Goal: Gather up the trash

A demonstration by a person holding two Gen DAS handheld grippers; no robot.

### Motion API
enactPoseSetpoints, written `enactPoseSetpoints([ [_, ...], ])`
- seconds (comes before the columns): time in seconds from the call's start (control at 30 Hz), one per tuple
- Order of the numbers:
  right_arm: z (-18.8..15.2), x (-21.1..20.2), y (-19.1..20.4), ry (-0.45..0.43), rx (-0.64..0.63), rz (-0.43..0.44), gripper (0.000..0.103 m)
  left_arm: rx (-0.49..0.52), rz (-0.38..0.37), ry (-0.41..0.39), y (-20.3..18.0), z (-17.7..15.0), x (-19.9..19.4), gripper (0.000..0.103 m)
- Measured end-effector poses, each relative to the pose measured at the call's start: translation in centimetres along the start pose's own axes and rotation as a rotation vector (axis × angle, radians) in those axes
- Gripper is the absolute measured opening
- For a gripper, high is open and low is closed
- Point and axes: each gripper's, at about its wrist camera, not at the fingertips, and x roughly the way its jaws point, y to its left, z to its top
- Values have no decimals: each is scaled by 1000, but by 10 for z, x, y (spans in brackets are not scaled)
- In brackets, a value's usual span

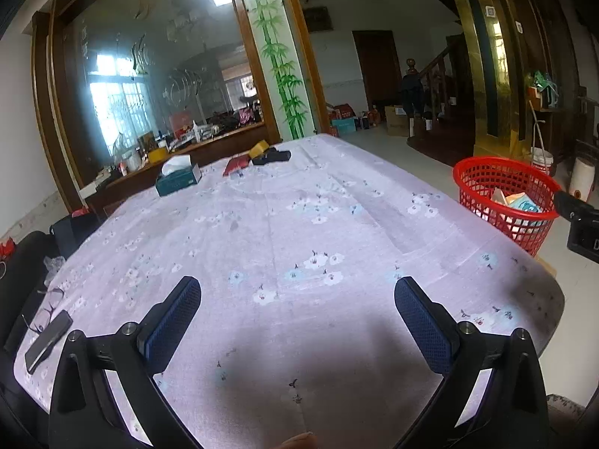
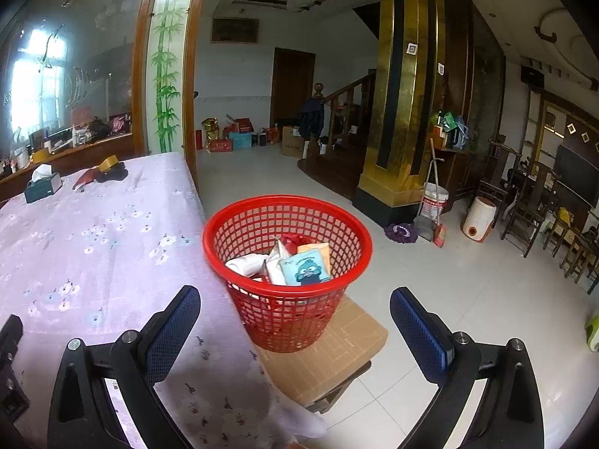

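A red mesh basket [image 2: 288, 262] stands on a cardboard box [image 2: 337, 344] beside the table's right edge. It holds several pieces of trash, including a blue cartoon packet [image 2: 305, 269] and a white roll. The basket also shows at the right of the left wrist view [image 1: 505, 198]. My right gripper [image 2: 295, 321] is open and empty, just in front of the basket. My left gripper [image 1: 297, 318] is open and empty above the flowered tablecloth [image 1: 280, 224].
At the table's far end lie a tissue box [image 1: 179, 177], a red item [image 1: 236, 166], a yellow tape roll [image 1: 260, 147] and a black object [image 1: 273, 157]. A phone [image 1: 48, 340] and glasses [image 1: 46, 308] lie at the near left. A bucket and broom [image 2: 434, 202] stand by the gold pillar.
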Motion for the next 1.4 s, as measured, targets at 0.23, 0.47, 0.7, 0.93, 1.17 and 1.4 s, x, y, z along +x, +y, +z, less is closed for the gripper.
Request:
enactPoseSetpoints([
  [0.23,-2,2,9,7,-31,-6,102,20,56,58,-7,-5,8,103],
  [0.47,-4,2,11,9,-38,-4,102,8,30,77,-5,-4,12,103],
  [0.7,-5,2,14,13,-45,-4,102,6,14,91,-6,-5,16,103],
  [0.93,-5,4,15,17,-49,-2,102,4,7,93,-7,-5,17,103],
  [1.17,-5,5,16,18,-49,1,102,3,3,96,-7,-5,17,103],
  [1.4,-5,5,16,19,-49,1,102,2,-1,99,-8,-6,17,103],
])
